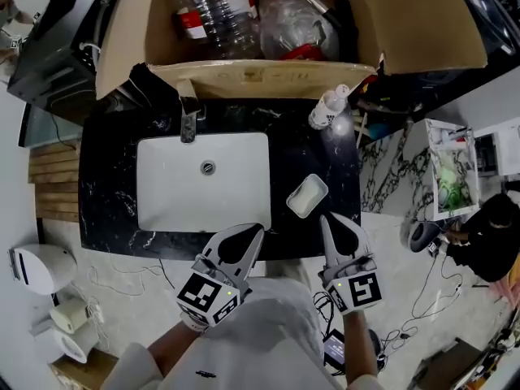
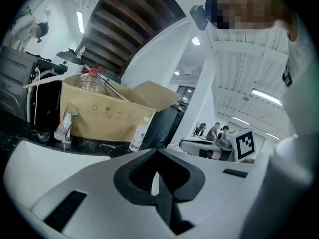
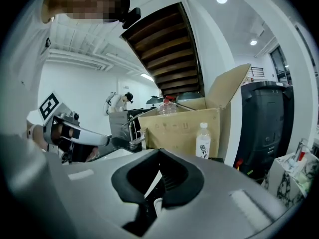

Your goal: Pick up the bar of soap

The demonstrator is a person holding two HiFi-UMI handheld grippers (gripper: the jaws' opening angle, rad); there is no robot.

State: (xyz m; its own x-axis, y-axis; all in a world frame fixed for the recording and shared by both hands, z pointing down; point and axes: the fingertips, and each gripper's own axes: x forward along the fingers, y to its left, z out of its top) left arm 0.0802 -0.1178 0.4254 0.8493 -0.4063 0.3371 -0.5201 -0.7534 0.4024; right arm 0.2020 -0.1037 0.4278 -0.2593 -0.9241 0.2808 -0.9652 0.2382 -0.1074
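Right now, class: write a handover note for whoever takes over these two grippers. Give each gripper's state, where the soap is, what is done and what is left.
Left gripper: jaws together, empty, over the counter's near edge by the sink's right corner.
Right gripper: jaws together, empty, just short of the dish.
Bar of soap: lies in its white dish on the black counter, right of the sink, untouched.
Done: nothing picked up yet.
Left: open a gripper, probably the right one since it is nearer, then close it on the soap and lift.
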